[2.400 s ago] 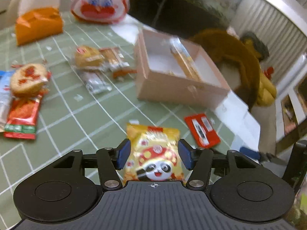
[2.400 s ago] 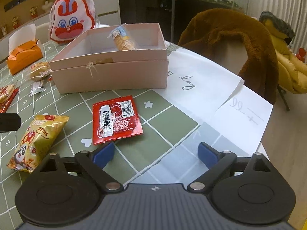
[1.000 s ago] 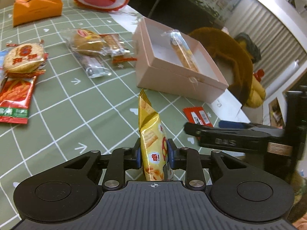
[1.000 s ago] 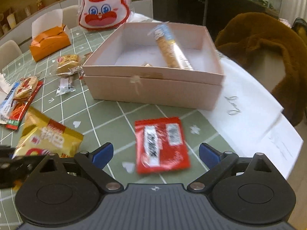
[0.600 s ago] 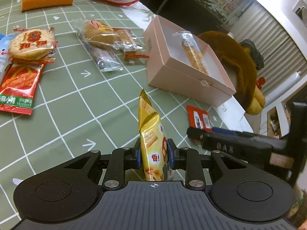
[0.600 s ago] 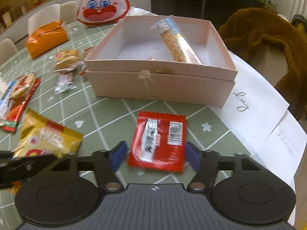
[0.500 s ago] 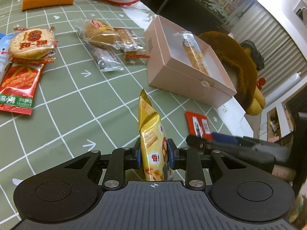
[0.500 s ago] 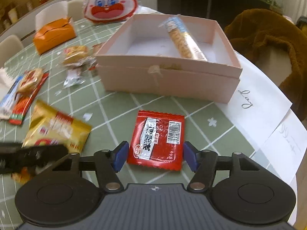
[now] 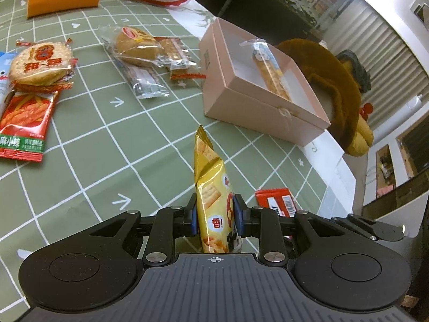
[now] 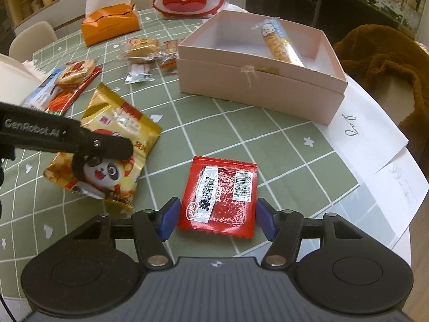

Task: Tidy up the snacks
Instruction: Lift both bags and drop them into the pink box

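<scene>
Left gripper (image 9: 214, 218) is clamping the yellow foil panda snack bag (image 9: 213, 201), lower centre. Right gripper (image 10: 216, 218) is straddling the flat red foil packet (image 10: 219, 197) at lower centre, its jaws half-wide after just closing in, pads not visibly pressing.

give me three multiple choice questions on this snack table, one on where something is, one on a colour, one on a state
1. Where is the long wrapped biscuit stick?
A. in the pink box
B. on the tissue box
C. under the red packet

2. What colour is the packet between the right gripper's fingers?
A. blue
B. red
C. white

3. What is the left gripper doing?
A. standing open over bare cloth
B. shut on the yellow panda bag
C. shut on the pink box's wall

Answers:
1. A: the biscuit stick lies inside the pink box.
2. B: the red packet lies flat on the table between the fingers of the right gripper; the pads stand just off its edges.
3. B: the left gripper has both pads pressed on the yellow panda bag, which stands on edge between them.
</scene>
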Demonstrator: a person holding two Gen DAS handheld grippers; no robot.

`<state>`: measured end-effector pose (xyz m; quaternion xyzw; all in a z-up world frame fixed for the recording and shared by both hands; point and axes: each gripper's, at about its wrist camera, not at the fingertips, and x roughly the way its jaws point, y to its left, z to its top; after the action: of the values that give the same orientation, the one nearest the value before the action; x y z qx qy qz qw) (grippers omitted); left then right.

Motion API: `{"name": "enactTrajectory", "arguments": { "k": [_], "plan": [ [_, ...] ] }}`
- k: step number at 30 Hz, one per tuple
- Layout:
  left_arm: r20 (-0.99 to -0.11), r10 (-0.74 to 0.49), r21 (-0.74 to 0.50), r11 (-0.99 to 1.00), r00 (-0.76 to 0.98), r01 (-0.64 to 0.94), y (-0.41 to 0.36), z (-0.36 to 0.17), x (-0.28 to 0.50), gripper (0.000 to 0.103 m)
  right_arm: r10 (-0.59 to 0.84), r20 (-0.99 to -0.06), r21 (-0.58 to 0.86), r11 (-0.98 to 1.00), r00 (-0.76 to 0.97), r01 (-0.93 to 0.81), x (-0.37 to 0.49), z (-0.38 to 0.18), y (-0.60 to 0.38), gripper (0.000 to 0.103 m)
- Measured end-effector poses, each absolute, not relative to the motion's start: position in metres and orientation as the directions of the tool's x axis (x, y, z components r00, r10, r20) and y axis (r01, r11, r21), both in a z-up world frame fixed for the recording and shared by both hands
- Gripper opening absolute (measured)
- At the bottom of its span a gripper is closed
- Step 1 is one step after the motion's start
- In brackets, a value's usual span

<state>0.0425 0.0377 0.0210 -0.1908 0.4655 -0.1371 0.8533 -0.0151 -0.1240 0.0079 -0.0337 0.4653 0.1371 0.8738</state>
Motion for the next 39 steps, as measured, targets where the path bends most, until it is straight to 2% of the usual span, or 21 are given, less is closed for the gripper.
{"name": "enactTrajectory", "arguments": {
  "k": [9,12,16,20,24,27,29,32,36,39],
  "plan": [
    [-0.722,-0.444,-0.469,0.878,0.530,0.097,0.034,0.031,0.024,0.030,0.219,-0.795,0.093,0.966,0.566,-0.243,-0.026,0.021,-0.131,0.059],
    [-0.699,-0.450,-0.482,0.870,0.556,0.098,0.035,0.049,0.019,0.029,0.237,-0.766,0.118,0.966,0.598,-0.231,-0.030,0.034,-0.141,0.058],
    [-0.588,-0.485,-0.509,0.844,0.648,0.169,0.041,0.110,0.027,0.029,0.273,-0.682,0.159,0.961,0.678,-0.227,-0.029,0.079,-0.160,0.057],
    [-0.459,-0.520,-0.470,0.830,0.721,0.299,0.041,0.190,0.056,0.030,0.263,-0.561,0.120,0.964,0.785,-0.237,-0.005,0.151,-0.180,0.057],
    [-0.437,-0.538,-0.444,0.826,0.721,0.347,0.031,0.231,0.108,0.030,0.235,-0.507,0.112,0.972,0.829,-0.207,0.043,0.204,-0.198,0.057],
    [-0.420,-0.607,-0.540,0.765,0.675,0.352,0.023,0.219,0.156,0.031,0.221,-0.489,0.121,0.975,0.844,-0.185,0.077,0.214,-0.208,0.063],
    [-0.474,-0.647,-0.606,0.732,0.597,0.312,0.019,0.185,0.195,0.032,0.250,-0.502,0.163,0.968,0.828,-0.193,0.099,0.208,-0.215,0.080],
    [-0.588,-0.594,-0.594,0.778,0.549,0.205,0.014,0.121,0.233,0.033,0.204,-0.588,0.203,0.974,0.783,-0.102,0.132,0.185,-0.225,0.081],
    [-0.580,-0.550,-0.620,0.777,0.601,0.112,0.053,0.082,0.227,0.033,0.159,-0.665,0.179,0.983,0.730,-0.050,0.150,0.155,-0.228,0.081],
    [-0.619,-0.425,-0.559,0.829,0.660,0.010,0.095,0.072,0.199,0.033,0.131,-0.702,0.124,0.990,0.700,-0.061,0.165,0.142,-0.211,0.081]
  ]
}}
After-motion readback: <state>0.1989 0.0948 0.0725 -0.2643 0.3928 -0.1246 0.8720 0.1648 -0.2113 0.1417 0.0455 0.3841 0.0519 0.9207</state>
